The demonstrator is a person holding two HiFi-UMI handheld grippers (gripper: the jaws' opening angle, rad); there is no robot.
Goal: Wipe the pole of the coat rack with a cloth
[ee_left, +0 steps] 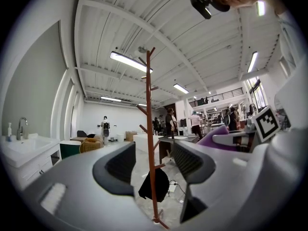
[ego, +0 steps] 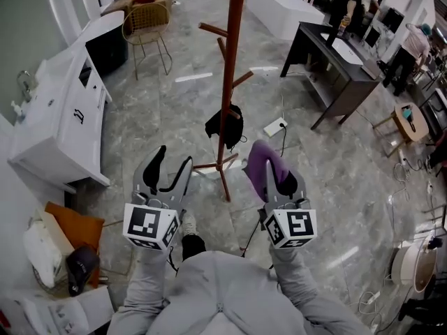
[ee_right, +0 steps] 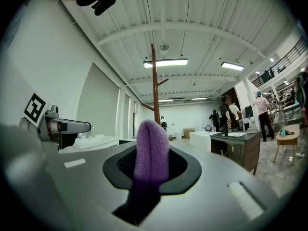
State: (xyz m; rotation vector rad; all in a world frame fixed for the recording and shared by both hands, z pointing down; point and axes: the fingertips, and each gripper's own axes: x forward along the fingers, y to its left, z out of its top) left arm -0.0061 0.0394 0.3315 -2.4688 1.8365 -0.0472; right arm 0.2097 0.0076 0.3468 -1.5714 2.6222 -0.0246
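Observation:
A reddish-brown wooden coat rack stands on the marble floor, its pole [ego: 231,61] rising between my two grippers. A black bag [ego: 225,127] hangs low on it. My right gripper [ego: 274,175] is shut on a purple cloth [ego: 263,160], which sticks up out of the jaws [ee_right: 151,150]. It sits just right of the pole, not touching. My left gripper [ego: 169,169] is open and holds nothing, left of the rack's base. In the left gripper view the pole [ee_left: 150,129] shows through the gap between the jaws, some way off.
A white sink cabinet [ego: 63,110] lines the left wall, with bags and an orange cushion [ego: 75,229] on the floor beside it. A wire chair [ego: 147,26] stands behind. A dark desk [ego: 335,65], a stool [ego: 405,121] and people are at the right. A white power strip [ego: 275,126] lies near the rack.

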